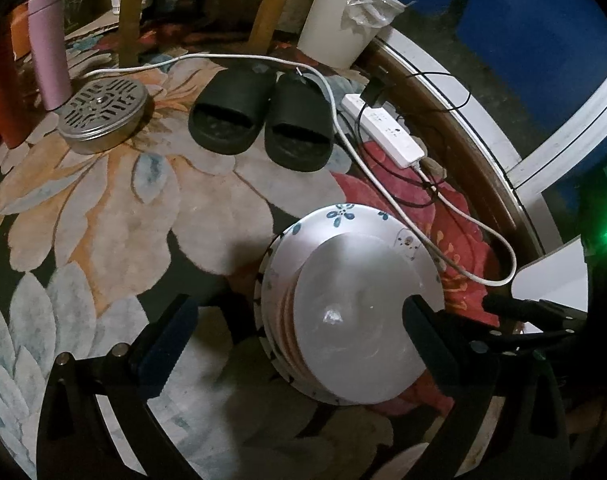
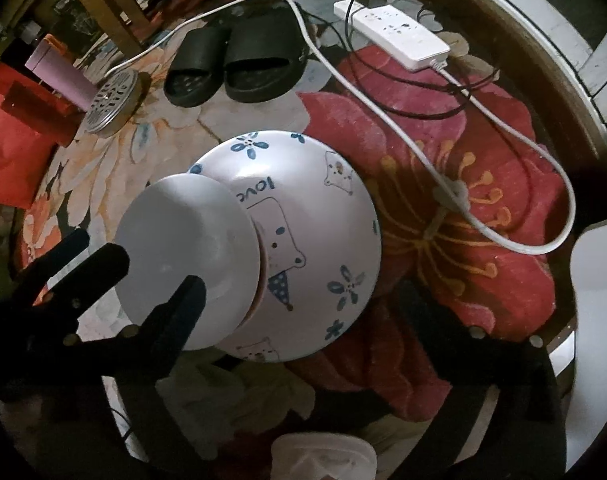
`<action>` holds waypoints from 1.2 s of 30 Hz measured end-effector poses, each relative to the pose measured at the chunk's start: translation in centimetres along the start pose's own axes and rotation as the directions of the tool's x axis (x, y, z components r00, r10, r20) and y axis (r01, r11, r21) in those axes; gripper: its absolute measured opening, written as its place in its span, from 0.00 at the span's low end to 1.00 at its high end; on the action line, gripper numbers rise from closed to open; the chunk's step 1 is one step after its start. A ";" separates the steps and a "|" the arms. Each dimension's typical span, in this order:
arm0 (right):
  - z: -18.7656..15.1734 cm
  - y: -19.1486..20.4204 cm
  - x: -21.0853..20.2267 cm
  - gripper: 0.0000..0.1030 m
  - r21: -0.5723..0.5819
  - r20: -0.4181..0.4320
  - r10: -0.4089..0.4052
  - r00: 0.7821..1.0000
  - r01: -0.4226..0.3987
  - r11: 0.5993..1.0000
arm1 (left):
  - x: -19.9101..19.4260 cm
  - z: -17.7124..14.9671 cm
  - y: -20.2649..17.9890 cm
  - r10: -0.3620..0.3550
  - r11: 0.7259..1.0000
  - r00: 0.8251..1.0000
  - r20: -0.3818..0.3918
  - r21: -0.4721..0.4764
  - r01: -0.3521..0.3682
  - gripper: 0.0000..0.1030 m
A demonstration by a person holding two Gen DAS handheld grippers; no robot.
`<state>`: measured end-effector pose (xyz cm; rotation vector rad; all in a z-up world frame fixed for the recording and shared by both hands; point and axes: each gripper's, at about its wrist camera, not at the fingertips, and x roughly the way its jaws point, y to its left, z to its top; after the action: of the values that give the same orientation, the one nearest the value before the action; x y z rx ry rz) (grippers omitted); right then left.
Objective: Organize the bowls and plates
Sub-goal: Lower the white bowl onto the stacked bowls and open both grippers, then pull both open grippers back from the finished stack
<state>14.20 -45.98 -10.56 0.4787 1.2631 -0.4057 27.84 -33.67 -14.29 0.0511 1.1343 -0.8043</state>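
Your stack (image 1: 351,312) sits under both claws, wide and empty: the left claw (image 1: 295,336) straddles it, while the right claw (image 2: 303,304) stands over its patterned side.

Dim room, lit unevenly from above. Floor covered by a round rug (image 1: 115,216) with big flowers: pale grey and orange petals to the left, a red bloom (image 2: 455,184) with yellow stamens to the right, brown border (image 1: 459,128) at the edge. Beyond the border, dark floor and a blue panel (image 1: 515,48) with white trim. Wooden chair legs (image 1: 129,12) at the far side. Black slippers (image 1: 259,120) side by side on the rug; a white power strip (image 1: 383,130) near them, white cable (image 1: 467,216) looping across the red bloom. Round metal grate (image 1: 103,114) beside a pink tumbler (image 1: 49,48). White bin (image 1: 339,24) with plastic liner near the border. Red fabric (image 2: 11,136) at far left.
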 end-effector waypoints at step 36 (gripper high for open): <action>-1.5 2.8 -0.7 0.96 0.001 0.076 -0.051 0.996 0.051 0.999 | -1.3 -1.8 3.8 0.028 0.995 0.999 -0.016 -0.091 -0.030 0.99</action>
<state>14.33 -42.79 -9.93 0.4267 1.2043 -0.4623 28.49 -29.45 -15.41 -0.0033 1.1802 -0.7264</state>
